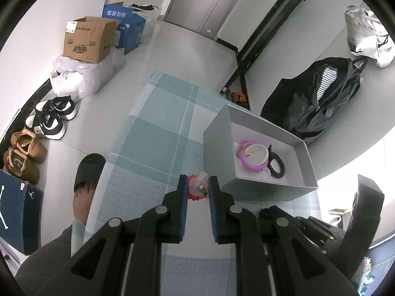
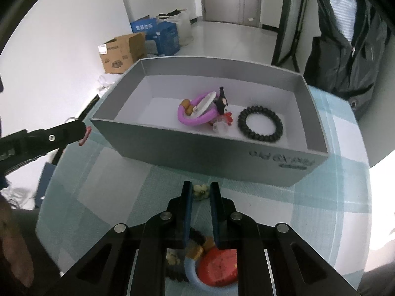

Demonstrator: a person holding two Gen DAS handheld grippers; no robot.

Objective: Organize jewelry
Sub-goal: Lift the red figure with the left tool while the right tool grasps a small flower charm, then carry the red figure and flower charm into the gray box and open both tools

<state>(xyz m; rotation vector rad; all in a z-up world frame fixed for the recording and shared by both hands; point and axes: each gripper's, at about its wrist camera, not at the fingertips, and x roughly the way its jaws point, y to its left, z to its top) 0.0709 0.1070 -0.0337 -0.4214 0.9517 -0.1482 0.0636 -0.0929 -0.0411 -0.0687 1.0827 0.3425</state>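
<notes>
In the left wrist view the left tool [image 1: 198, 185] pinches a red spiky ring with a clear charm [image 1: 197, 188] between its blue pads, above the teal checked cloth of the desk [image 1: 158, 133]. Just beside it, toward 2 o'clock, stands the open grey box [image 1: 217, 145]. Inside lie a pink bangle [image 1: 249, 164] with a white disc resting within it, and a black coiled hair tie [image 1: 277, 166] touching its right side. The box's right wall sits close to the desk's right edge; bare cloth runs from 12 o'clock round to 9 o'clock of the left tool, ending at the desk's left edge, below which a foot in a black slipper [image 1: 86, 172] stands on the floor.

In the right wrist view the left tool enters at 9 o'clock, holding the red ring near the box's left corner. The box fills the centre: the pink bangle sits mid-floor with a small black clip and a red-and-clear piece against it, and the black coiled hair tie lies apart to the right. The right tool [image 2: 201, 190], at 6 o'clock, is pressed onto a pale green flower piece [image 2: 200, 190] on the cloth just in front of the box's near wall. Under its frame lie a light blue bangle [image 2: 195, 275], a red disc [image 2: 221, 265] and dark beads. Open cloth lies at 3 o'clock.
</notes>
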